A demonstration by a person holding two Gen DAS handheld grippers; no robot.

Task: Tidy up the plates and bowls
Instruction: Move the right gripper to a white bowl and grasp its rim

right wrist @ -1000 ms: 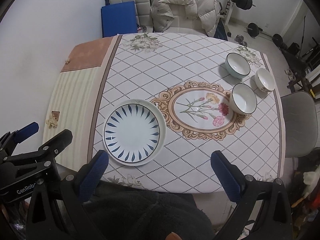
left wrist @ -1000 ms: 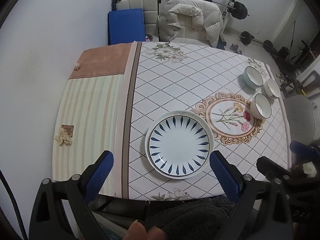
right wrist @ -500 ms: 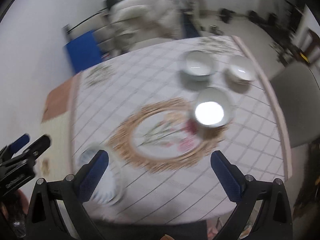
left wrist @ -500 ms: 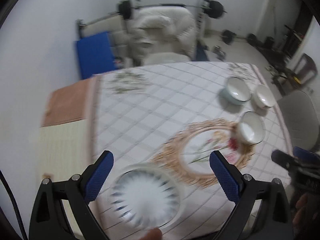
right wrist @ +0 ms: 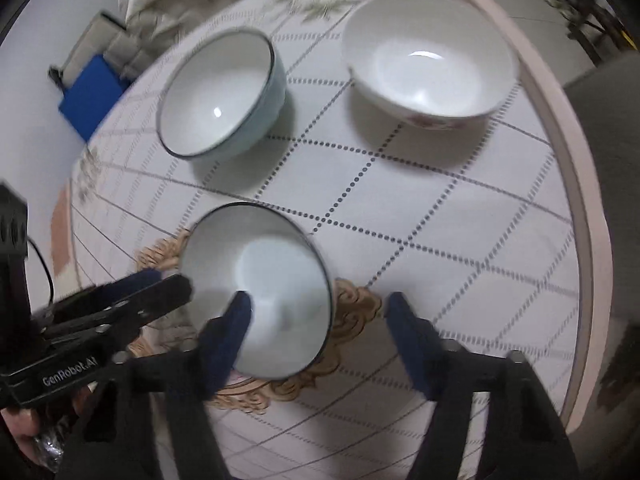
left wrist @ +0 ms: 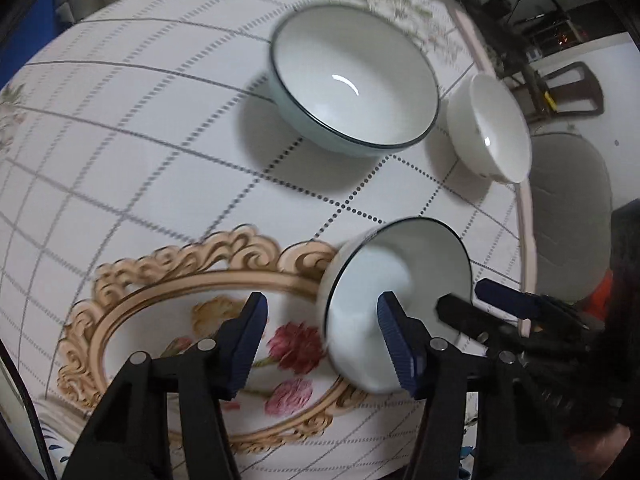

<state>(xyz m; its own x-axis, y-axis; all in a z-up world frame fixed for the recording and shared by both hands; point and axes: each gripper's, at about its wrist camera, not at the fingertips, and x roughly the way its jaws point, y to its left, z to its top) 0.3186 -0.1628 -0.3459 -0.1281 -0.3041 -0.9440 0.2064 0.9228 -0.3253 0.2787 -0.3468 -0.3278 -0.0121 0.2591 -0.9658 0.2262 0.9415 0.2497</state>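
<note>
Between the blue pads of the left gripper [left wrist: 320, 344]: patterned tablecloth with red flowers inside a gold scroll frame; jaws stand wide, nothing held. Its right pad overlaps the inside of the near bowl [left wrist: 396, 300] in that view, but contact cannot be told.

Near bowl: white inside, thin dark rim, tilted in the left view, sitting at the right end of the gold scroll frame [left wrist: 168, 276], just ahead and to the right of the left gripper.

Right gripper [right wrist: 320, 316]: jaws wide, nothing held. Left pad lies over the interior of the same bowl [right wrist: 260, 280]; right pad hangs over bare tablecloth beside it. Whether the rim is touched cannot be told; both views are blurred.

Left gripper as seen from the right wrist [right wrist: 160, 288]: black, marked "GenRobot.AI", tips just at the bowl's left edge.

Farther ahead of both grippers: pale blue bowl [left wrist: 352, 80] [right wrist: 222, 96] with dark rim, upright, apart from the near bowl.

To its right: white bowl [left wrist: 490, 128] [right wrist: 428, 56] with a floral band low on its outside, close to the pink table edge [right wrist: 576, 184].

Beyond that edge: grey chair seat [left wrist: 568, 200].
</note>
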